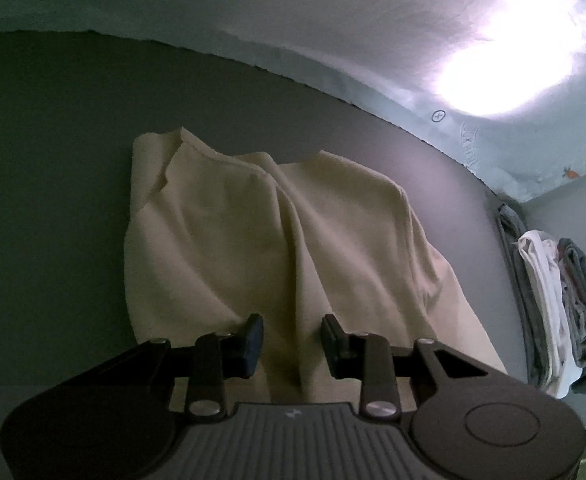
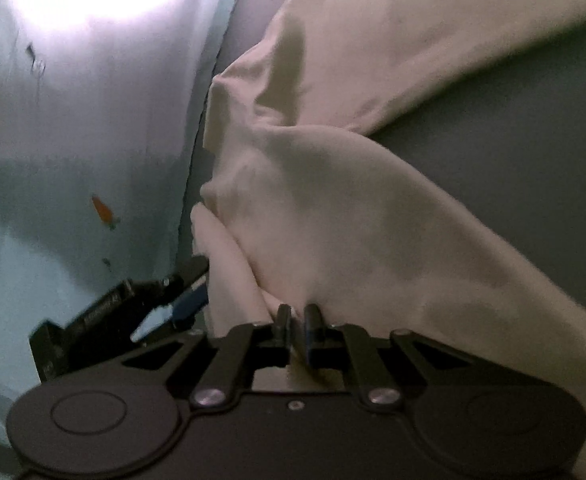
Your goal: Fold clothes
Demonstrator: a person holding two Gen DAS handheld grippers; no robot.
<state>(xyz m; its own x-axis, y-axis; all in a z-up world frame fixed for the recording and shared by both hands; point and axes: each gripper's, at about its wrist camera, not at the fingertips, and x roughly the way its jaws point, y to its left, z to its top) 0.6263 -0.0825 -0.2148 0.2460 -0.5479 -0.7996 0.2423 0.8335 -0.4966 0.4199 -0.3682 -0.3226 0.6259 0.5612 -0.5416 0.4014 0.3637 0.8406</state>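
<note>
Right gripper (image 2: 297, 326) pinched shut on cream garment (image 2: 333, 208) fold, cloth bunched up past fingertips. Left gripper (image 1: 292, 338) spread wide, cream garment (image 1: 277, 240) under and beyond fingers on grey table (image 1: 53, 160). Clothes pile (image 1: 557, 304) far right.

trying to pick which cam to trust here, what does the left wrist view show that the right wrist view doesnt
Only the left wrist view shows the left claw from behind, open above the cream garment, and the pile of folded clothes at the grey surface's right edge.

Only the right wrist view shows the right claw shut on a bunched fold of the garment, with the left claw seen side-on.

Both show the cream garment, the grey surface and the pale carrot-print sheet.
</note>
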